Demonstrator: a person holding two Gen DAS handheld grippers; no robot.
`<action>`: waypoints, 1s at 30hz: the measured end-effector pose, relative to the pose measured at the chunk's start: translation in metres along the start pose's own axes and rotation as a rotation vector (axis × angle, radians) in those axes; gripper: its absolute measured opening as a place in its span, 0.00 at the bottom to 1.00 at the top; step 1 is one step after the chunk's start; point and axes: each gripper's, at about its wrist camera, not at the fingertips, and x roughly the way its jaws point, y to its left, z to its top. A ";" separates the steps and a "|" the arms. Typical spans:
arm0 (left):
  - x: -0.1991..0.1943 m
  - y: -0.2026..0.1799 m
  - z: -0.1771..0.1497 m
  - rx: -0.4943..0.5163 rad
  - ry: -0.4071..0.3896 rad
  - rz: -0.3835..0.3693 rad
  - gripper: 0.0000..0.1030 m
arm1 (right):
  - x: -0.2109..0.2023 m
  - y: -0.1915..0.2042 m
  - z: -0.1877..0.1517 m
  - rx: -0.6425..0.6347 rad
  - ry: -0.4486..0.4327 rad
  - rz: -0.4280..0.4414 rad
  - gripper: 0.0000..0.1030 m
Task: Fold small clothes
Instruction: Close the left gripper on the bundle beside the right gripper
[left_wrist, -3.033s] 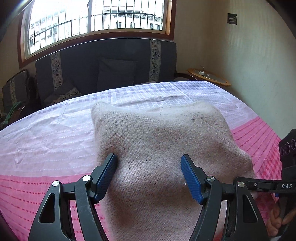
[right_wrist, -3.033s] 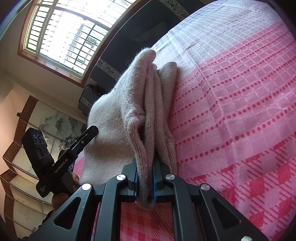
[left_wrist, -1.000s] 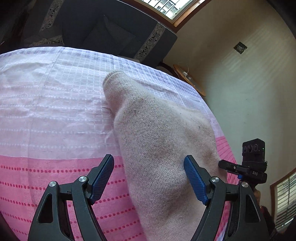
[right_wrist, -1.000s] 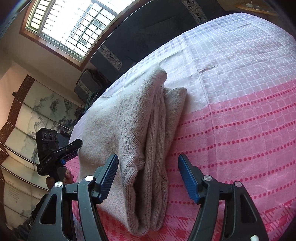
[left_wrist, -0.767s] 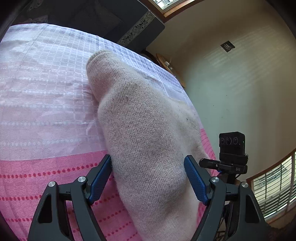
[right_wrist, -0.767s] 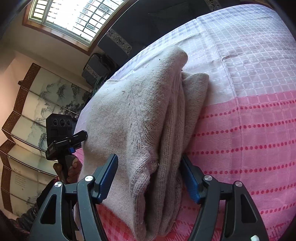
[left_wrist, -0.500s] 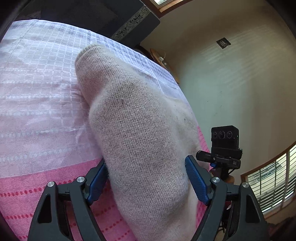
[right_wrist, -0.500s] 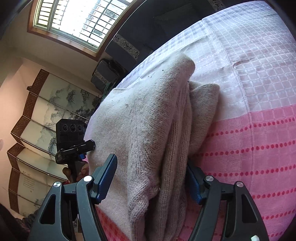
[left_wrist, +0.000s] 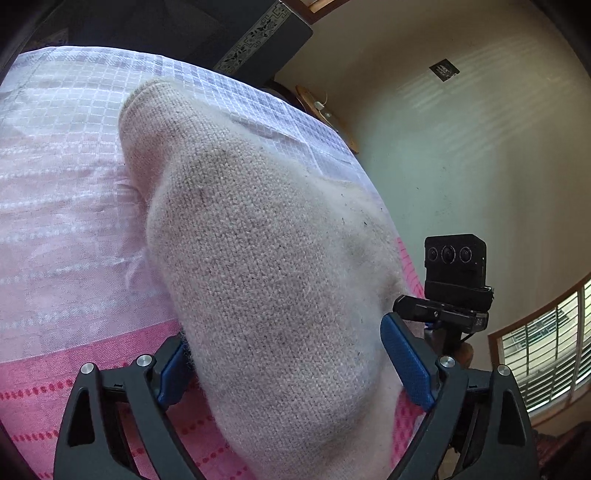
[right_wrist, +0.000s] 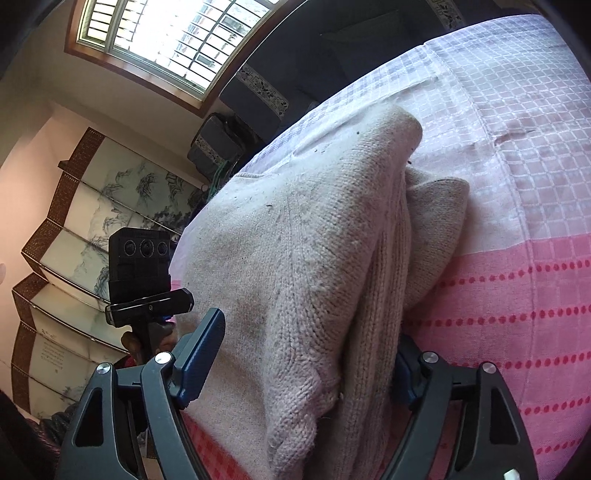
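The right hand-held gripper (right_wrist: 301, 363), clamped on the sweater's (right_wrist: 314, 258) edge three seconds ago, now stands apart, straddling the folded stack; its jaws have just been opening. The left hand-held gripper (left_wrist: 291, 363) has likewise been widening, astride the sweater's other end, seemingly unpinched. The sweater lies folded on the pink checked tabletop (right_wrist: 517, 184), so this fold looks released.

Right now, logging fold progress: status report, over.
Left tool and right tool open, jaws just widened, straddling the folded beige sweater. Sweater lies on the pink checked cloth. Nothing in the way.
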 end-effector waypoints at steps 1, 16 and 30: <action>0.000 0.000 -0.003 -0.005 -0.005 -0.001 0.89 | 0.003 0.003 0.000 -0.008 -0.002 -0.003 0.77; -0.005 -0.005 -0.029 -0.074 -0.126 0.123 0.53 | 0.008 0.020 -0.020 0.016 -0.070 -0.037 0.36; -0.046 -0.027 -0.073 -0.093 -0.150 0.231 0.52 | 0.016 0.067 -0.058 0.042 -0.067 -0.050 0.36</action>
